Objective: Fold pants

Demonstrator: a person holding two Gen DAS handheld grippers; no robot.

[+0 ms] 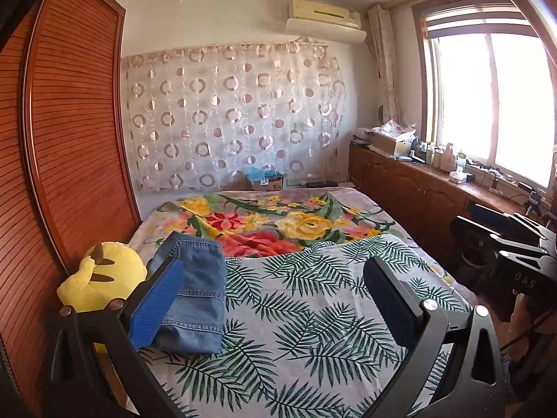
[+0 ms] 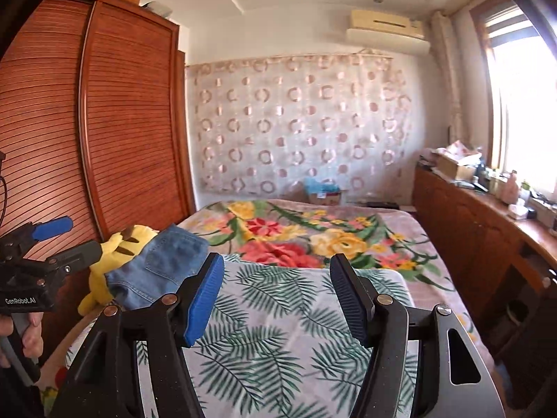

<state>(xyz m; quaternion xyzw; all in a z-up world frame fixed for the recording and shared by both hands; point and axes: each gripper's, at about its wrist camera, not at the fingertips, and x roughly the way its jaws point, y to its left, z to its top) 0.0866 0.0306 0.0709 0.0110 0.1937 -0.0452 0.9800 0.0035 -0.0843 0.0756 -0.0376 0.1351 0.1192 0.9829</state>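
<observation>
Left gripper (image 1: pixel 275 289) and right gripper (image 2: pixel 276 294) gape empty over the bed (image 1: pixel 313 331); left fingers (image 1: pixel 156 306) hide part of the folded jeans (image 1: pixel 198 289)

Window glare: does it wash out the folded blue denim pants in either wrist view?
Left wrist: bright window blown out, folded blue denim pants evenly lit, seams sharp. Right wrist: same glare at the right edge, pants clear; fisheye bends the wooden wardrobe.

Both wrist cameras at bed (image 1: pixel 313 331) foot, low, facing headboard wall, tilted slightly down. Left view nearer wardrobe (image 1: pixel 69 139) side; right view beside it. Shared: folded jeans (image 2: pixel 156 264), floral blanket (image 2: pixel 313 240), window (image 1: pixel 487 104).
</observation>
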